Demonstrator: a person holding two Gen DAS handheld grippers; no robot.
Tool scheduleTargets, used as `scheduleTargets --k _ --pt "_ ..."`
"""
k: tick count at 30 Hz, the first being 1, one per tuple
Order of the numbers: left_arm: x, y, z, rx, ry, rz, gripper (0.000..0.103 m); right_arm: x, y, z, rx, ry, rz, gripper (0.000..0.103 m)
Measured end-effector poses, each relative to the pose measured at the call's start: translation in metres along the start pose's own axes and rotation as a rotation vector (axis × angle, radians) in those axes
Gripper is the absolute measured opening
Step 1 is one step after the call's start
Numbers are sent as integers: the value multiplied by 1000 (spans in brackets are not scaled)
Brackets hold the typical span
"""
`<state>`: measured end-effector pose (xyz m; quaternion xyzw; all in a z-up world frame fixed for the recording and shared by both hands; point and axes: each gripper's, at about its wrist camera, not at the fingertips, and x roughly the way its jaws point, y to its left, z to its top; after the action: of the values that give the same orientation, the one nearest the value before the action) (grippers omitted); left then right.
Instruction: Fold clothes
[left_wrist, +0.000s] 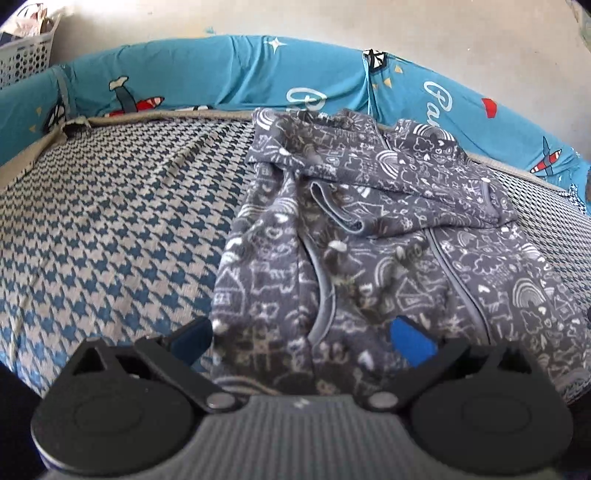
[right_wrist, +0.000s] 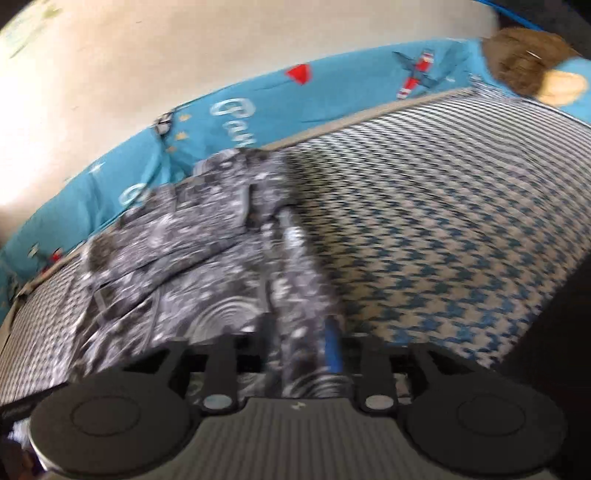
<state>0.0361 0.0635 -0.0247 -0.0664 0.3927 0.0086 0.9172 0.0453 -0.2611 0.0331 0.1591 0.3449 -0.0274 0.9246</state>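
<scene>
While my left tongs stand wide open, with the near hem of the garment lying between the two blue pads and nothing pinched, my right tongs are closed down on a narrow ridge of the same cloth. That ridge runs straight away from the right tongs, so the right one has the grip and the left one only straddles the hem.

The garment is grey with white doodles and lies on the checked sheet. Its long axis goes from my tongs toward the bumper, the blue padded wall behind the bed. From the left tongs the body of the garment is ahead and a little to the right. A sleeve is folded across the chest, on the half nearer the bumper, and the top edge touches or nearly touches the bumper; I cannot tell which.

I judge that the fold is partly made, because the sleeve lies in already. The right view is blurred, so the exact part of cloth in that grip is not clear to me. Beyond the bumper, a white basket stands at the far left corner.
</scene>
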Motion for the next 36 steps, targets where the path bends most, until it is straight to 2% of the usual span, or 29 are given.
scheduleTargets --k 3,4,5,9,11,12,13,14,17,23,28,36 --pt "2 2 1 -16 4 2 103 8 -3 1 32 23 -34 49" --pt "3 2 1 -19 4 2 103 11 -4 1 36 30 -35 60" --pt "4 1 1 -20 4 1 103 14 -5 0 40 42 -32 65" --pt "6 1 1 -20 5 -1 103 27 -7 -1 61 99 12 65" --pt "8 1 1 -22 6 -2 103 34 -2 -4 43 104 -2 66" --pt "8 1 2 -24 6 -3 103 36 2 -6 25 100 -13 65" --pt "9 1 2 -27 7 -5 103 37 6 -6 -6 93 -20 59" --pt "10 1 2 -30 7 -5 103 37 12 -8 -48 86 -21 46" --pt "11 3 3 -42 4 -1 103 39 24 -12 -126 70 -5 26" --pt "13 6 3 -68 0 5 103 36 37 -12 -156 25 16 20" --pt "12 11 5 -106 -16 9 103 23 66 -12 -265 -42 69 19" --pt "4 23 12 -157 -84 76 103 8 128 -8 -353 -70 237 18"
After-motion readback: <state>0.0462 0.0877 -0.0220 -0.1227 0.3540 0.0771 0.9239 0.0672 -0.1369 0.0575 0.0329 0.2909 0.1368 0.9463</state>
